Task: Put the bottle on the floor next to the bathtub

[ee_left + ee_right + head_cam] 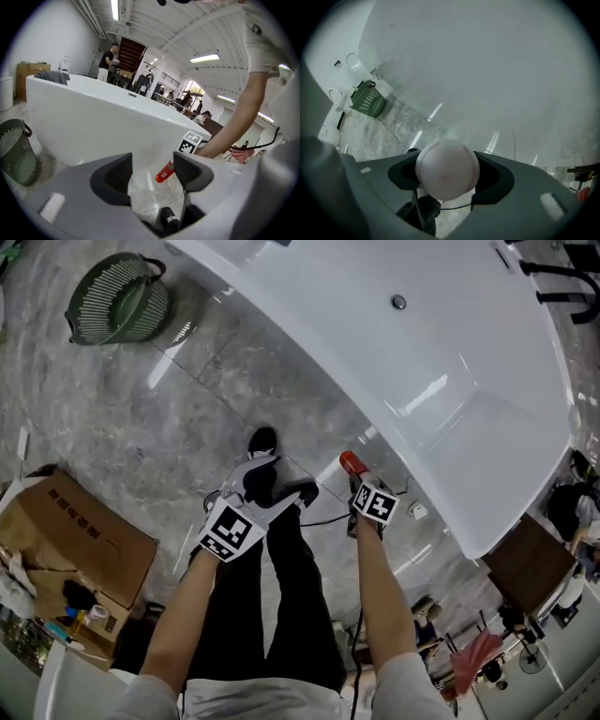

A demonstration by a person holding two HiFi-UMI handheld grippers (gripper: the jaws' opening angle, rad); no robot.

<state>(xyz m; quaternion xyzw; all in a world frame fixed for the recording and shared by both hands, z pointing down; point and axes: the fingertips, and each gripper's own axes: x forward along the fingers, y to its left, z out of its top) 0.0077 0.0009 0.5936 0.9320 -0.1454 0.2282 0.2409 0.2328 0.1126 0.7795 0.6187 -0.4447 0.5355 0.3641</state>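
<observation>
A red bottle (pixel 351 464) is held over the grey marble floor (pixel 141 418), close beside the white bathtub (pixel 422 352). My right gripper (pixel 358 486) is shut on it. In the right gripper view the bottle's pale round end (pixel 447 168) fills the gap between the jaws of the right gripper (pixel 448 177), and the tub wall (pixel 487 70) rises just ahead. My left gripper (pixel 277 482) hangs open over the person's legs with nothing in it. The left gripper view looks between the left gripper's (pixel 152 173) jaws at the red bottle (pixel 165 172) and the tub's outer side (pixel 93 117).
A green plastic basket (pixel 117 301) stands on the floor at the far left, also seen as a basket (pixel 368 99) beside the tub. An open cardboard box (pixel 75 540) sits at the left. The person's shoe (pixel 263 440) and a black cable (pixel 328 519) lie below the grippers.
</observation>
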